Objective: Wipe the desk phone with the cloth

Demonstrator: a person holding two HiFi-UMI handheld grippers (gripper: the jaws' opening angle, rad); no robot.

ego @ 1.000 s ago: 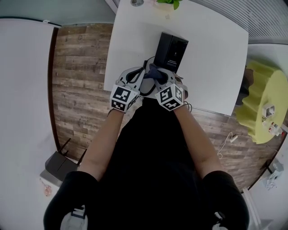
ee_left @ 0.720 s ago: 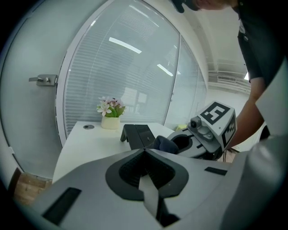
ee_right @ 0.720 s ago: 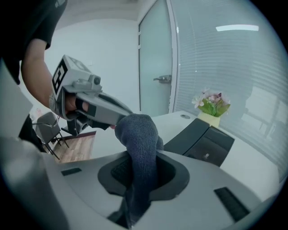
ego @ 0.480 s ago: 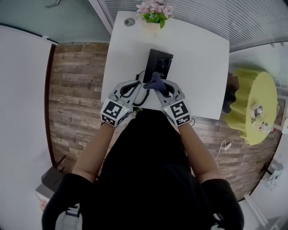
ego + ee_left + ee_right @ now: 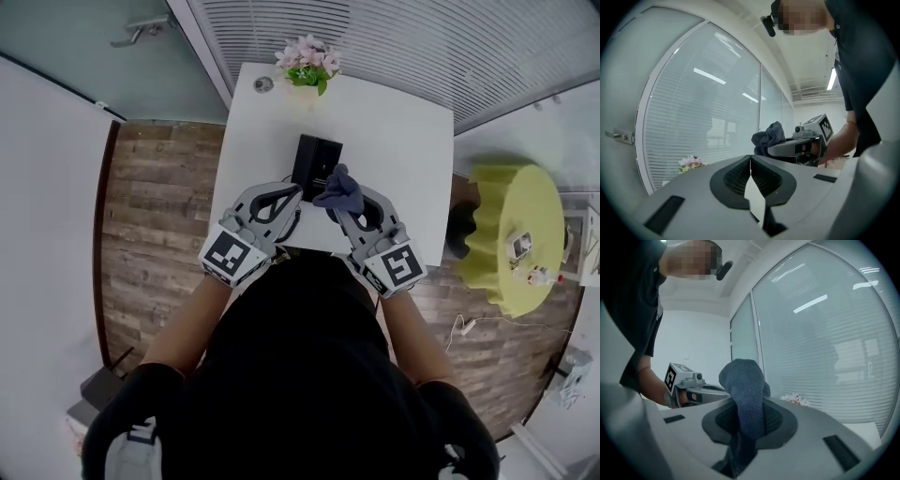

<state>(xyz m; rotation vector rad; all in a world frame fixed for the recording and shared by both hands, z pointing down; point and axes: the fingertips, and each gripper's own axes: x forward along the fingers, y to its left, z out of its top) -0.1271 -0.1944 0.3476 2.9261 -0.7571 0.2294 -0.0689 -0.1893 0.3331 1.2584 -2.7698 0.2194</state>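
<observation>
A black desk phone (image 5: pixel 313 161) stands on the white table (image 5: pixel 394 131) in the head view, its coiled cord trailing toward the near edge. My right gripper (image 5: pixel 339 204) is shut on a dark blue cloth (image 5: pixel 340 190), held just right of the phone's near end; the cloth (image 5: pixel 746 401) bulges out between the jaws in the right gripper view. My left gripper (image 5: pixel 287 193) hovers at the phone's near left corner, jaws closed together with nothing between them (image 5: pixel 750 161). In the left gripper view the cloth (image 5: pixel 768 137) and right gripper (image 5: pixel 799 146) show ahead.
A pot of pink flowers (image 5: pixel 305 64) and a small round disc (image 5: pixel 263 84) sit at the table's far edge. A yellow-green round stool or table (image 5: pixel 520 234) stands to the right on the wood floor. Slatted blinds (image 5: pixel 375 37) run behind the table.
Both grippers have lifted and moved forward toward the phone's near end, the right one carrying the cloth. The head camera has tilted up, revealing the flowers and blinds.
</observation>
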